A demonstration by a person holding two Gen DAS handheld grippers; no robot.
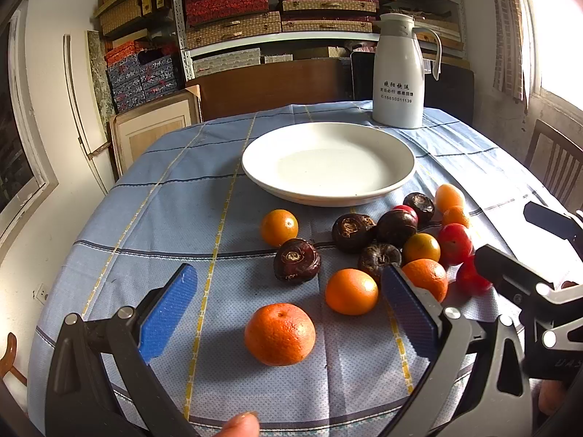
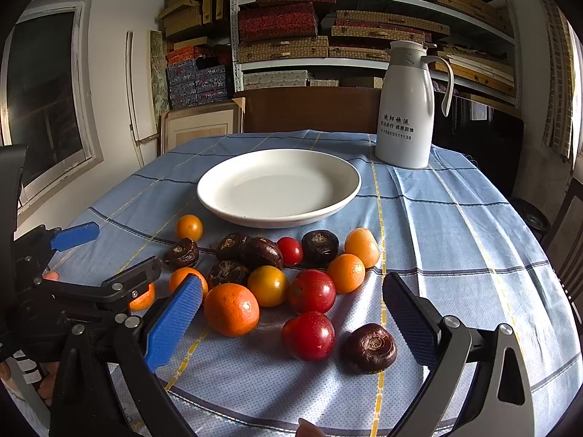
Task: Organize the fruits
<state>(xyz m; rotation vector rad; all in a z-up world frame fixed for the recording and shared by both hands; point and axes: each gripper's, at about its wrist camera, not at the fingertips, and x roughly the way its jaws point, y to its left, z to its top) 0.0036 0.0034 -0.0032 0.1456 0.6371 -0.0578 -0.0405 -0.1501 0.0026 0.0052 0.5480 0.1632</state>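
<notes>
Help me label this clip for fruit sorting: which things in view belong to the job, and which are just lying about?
Job:
- tangerines
- red plums
- water chestnuts
- yellow-orange fruits
- white plate, nothing on it
- left tool, right tool, both open

Lying about:
- white thermos jug
- shelved boxes

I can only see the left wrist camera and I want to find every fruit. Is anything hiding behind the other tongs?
Observer: Yes. A dark fruit lies on the cloth, close to the right finger of the right tongs.
Operator: Are those tongs holding something?
Observer: No, they are open and hold nothing. A red fruit lies on the cloth between their fingers, touching neither.
</notes>
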